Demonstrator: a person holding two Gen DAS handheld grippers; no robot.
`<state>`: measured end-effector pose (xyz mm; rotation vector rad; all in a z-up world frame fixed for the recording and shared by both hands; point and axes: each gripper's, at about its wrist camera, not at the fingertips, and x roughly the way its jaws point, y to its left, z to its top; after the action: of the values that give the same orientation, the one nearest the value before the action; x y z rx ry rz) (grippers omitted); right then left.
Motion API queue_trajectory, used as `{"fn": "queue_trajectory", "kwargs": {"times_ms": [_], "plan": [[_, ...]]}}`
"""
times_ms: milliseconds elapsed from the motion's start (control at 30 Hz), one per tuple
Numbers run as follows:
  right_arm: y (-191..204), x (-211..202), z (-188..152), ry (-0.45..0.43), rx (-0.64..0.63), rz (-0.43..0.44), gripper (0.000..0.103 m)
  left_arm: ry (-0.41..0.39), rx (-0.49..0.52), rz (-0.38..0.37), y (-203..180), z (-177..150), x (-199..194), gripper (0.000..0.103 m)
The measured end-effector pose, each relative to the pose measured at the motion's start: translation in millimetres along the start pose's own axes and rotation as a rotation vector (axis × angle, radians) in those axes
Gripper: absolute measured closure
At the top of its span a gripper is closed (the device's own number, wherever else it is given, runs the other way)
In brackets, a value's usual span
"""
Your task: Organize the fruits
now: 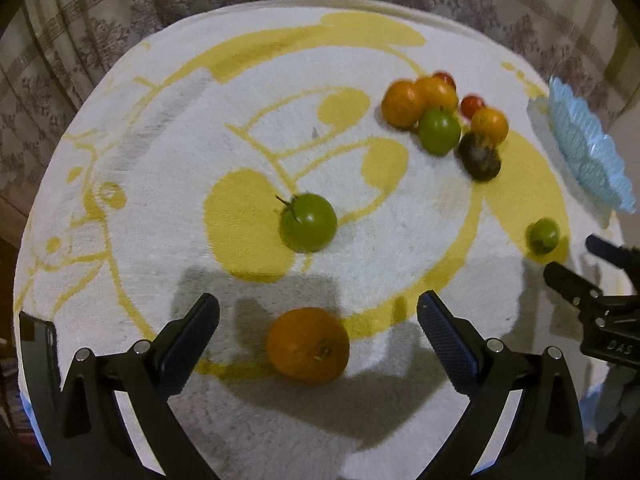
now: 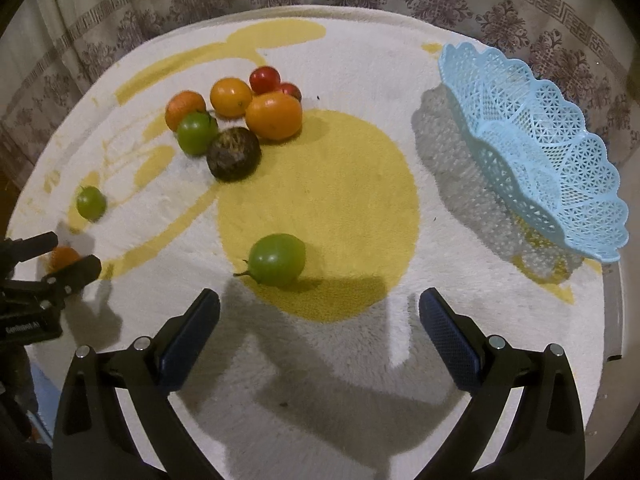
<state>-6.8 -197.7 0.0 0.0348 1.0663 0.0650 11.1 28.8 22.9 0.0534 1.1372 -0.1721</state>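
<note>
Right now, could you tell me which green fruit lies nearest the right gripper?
The green fruit with the stem, alone on the big yellow circle, just ahead of the open right gripper.

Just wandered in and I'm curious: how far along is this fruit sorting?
Barely begun. The blue basket looks empty. Both grippers are open and hold nothing: the left gripper straddles a lone orange, and the right gripper faces a green fruit. The cluster of fruit sits untouched on the towel.
</note>
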Motion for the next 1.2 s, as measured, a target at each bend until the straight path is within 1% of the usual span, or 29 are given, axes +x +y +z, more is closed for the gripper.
{"fn": "queue_trajectory", "kwargs": {"times_ms": [167,333,400,433,467,533,600,667,700,767,800,900,967,1033,1067,1100,1167,1200], "plan": [[-6,-9,5,-0.011,0.029,0.017,0.002,-0.021,-0.025,-0.064,13,-1,-24,0.005],[-8,-9,6,-0.005,0.038,0.016,0.003,-0.004,-0.021,-0.102,18,-8,-35,0.005],[-8,-7,8,0.004,0.041,0.016,0.004,0.018,-0.012,-0.111,17,-11,-32,0.011],[-8,-6,9,0.009,0.040,0.017,0.008,0.032,-0.012,-0.116,16,-13,-29,0.017],[-7,-5,10,0.015,0.039,0.019,0.010,0.046,-0.017,-0.125,16,-14,-26,0.023],[-6,-3,12,0.016,0.031,0.024,0.010,0.057,-0.027,-0.142,16,-16,-21,0.027],[-5,-3,14,0.017,0.024,0.028,0.010,0.058,-0.027,-0.139,17,-15,-18,0.028],[-3,-2,16,0.021,0.018,0.031,0.013,0.070,-0.025,-0.133,16,-15,-12,0.040],[-2,-1,18,0.026,0.015,0.035,0.014,0.080,-0.025,-0.130,16,-15,-9,0.043],[1,2,22,0.033,0.007,0.043,0.016,0.100,-0.034,-0.110,17,-16,-4,0.057],[2,3,24,0.035,0.005,0.044,0.017,0.101,-0.038,-0.100,18,-16,-3,0.059],[5,12,28,0.060,0.005,0.050,0.026,0.100,-0.041,-0.092,19,-16,-4,0.063],[5,19,30,0.088,0.013,0.063,0.038,0.103,-0.038,-0.090,18,-17,-5,0.065],[7,22,30,0.099,0.003,0.059,0.043,0.105,-0.039,-0.085,18,-18,-6,0.065],[8,22,30,0.099,-0.008,0.049,0.051,0.105,-0.042,-0.085,18,-18,-6,0.065],[9,22,30,0.101,-0.018,0.036,0.056,0.106,-0.045,-0.084,18,-18,-7,0.065],[8,21,29,0.103,-0.019,0.043,0.069,0.109,-0.053,-0.082,18,-18,-8,0.065],[7,21,30,0.105,-0.014,0.060,0.073,0.111,-0.059,-0.081,19,-19,-10,0.065]]}}
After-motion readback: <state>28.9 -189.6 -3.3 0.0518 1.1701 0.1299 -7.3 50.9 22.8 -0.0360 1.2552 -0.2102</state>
